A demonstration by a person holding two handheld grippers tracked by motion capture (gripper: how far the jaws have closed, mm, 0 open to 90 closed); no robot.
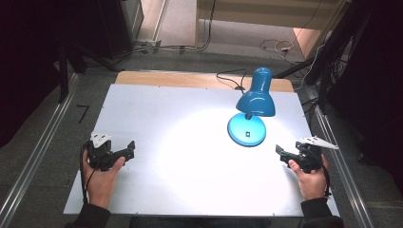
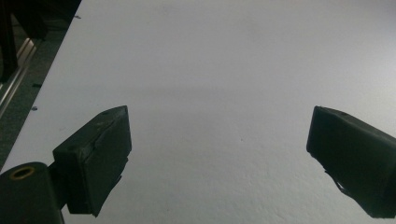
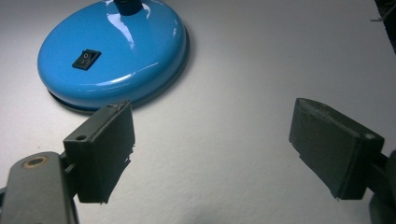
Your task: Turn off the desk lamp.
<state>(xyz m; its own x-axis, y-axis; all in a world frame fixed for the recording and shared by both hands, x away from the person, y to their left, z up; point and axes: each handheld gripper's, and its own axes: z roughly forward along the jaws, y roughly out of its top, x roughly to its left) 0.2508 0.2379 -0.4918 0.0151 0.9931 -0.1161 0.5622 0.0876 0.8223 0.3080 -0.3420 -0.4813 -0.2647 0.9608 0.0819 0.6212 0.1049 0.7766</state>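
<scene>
The right gripper (image 3: 210, 154) sits closest, its two black jaws standing wide apart with nothing between them, low over the white desk (image 3: 261, 60). Just beyond its left jaw lies the round base (image 3: 112, 51) of the blue lamp (image 1: 252, 107), with a small black rocker switch (image 3: 86, 59) set into the glossy top.

In the high view the lamp stands on the far right part of the desk, its base just ahead and inboard of the right gripper (image 1: 281, 153). The left gripper (image 1: 128, 149) is well apart from the lamp, across the lit patch of desk, its jaws likewise spread open over bare surface.

The lamp stands upright: its long axis runs from the base up through a short neck to the shade (image 1: 256, 97), and the shade's open mouth tips down and toward the person, casting light onto the desk before the base.

It looks like painted metal, stiff and smooth, so likely slippery under the pads. The base probably carries most of the weight. Its thin rim would be a poor hold; the neck above the base seems the surest place to clamp, while the switch only wants a light press from one jaw tip.
</scene>
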